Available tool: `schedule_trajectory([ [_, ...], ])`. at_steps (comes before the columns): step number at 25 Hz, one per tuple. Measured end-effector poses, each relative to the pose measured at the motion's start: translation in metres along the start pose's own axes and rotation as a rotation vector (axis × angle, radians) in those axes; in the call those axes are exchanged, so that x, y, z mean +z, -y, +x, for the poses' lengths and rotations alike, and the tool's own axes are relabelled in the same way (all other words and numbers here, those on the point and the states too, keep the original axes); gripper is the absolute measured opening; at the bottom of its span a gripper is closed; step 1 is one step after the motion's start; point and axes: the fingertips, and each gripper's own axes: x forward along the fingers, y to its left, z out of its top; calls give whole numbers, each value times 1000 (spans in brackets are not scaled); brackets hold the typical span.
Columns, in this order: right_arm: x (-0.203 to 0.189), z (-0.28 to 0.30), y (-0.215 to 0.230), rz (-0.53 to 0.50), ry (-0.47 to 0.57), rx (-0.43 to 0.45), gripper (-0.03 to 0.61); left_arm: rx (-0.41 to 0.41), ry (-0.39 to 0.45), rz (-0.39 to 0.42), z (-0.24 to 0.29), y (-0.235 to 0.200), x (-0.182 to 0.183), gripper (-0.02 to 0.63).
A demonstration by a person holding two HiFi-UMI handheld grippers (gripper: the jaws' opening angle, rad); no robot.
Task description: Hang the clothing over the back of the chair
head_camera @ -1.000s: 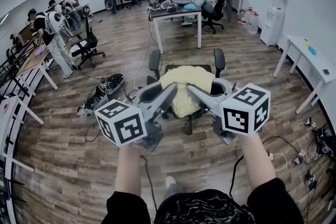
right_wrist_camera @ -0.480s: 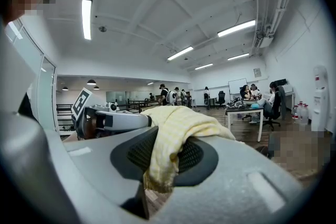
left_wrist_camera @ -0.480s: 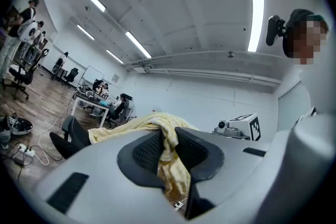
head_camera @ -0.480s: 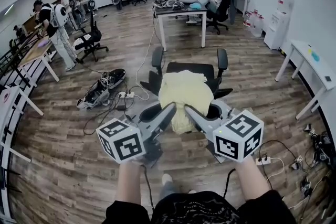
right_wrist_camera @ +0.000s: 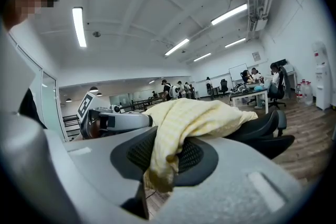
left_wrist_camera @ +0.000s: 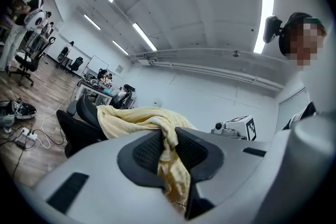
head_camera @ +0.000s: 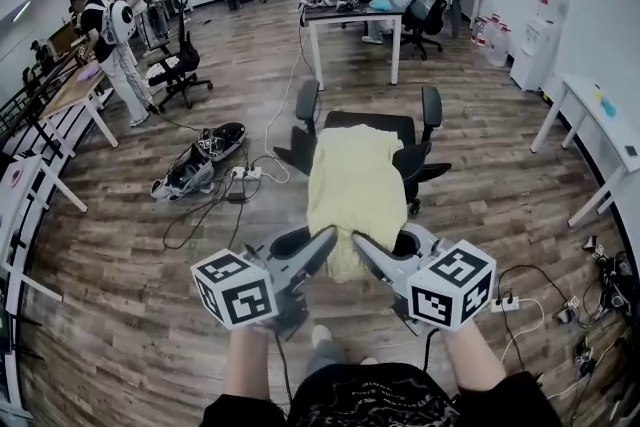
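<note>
Yellow clothing (head_camera: 355,183) looks soft and floppy, over the office chair (head_camera: 395,127) at twelve o'clock; left gripper (left_wrist_camera: 168,147) and right gripper (right_wrist_camera: 167,156) pinch its near edge.

The room is bright and evenly lit. The light comes from long ceiling lamps (left_wrist_camera: 266,16) high above the chair (head_camera: 362,127). In both gripper views they are burned to pure white, with a little glow around them. Under the chair the wooden floor (head_camera: 480,205) carries only a soft, weak shadow. The head view is sharp around the chair, but far from it the floor boards bend strongly. Both gripper views have dark rounded corners. In them the left gripper (left_wrist_camera: 168,150) and the right gripper (right_wrist_camera: 164,157), nearer the lens than the chair, look slightly soft.
</note>
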Motion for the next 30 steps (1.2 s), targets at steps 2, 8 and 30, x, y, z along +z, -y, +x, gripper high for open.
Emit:
schedule_trajectory([
  [2, -10, 1, 0, 24, -13, 5, 77, 3, -6, -21, -2, -3, -10, 67],
  [8, -38, 5, 0, -43, -51, -37, 77, 36, -39, -36, -5, -12, -35, 67],
  [30, -122, 20, 21, 141, -192, -76, 77, 170, -135, -179, -2, -55, -115, 67],
])
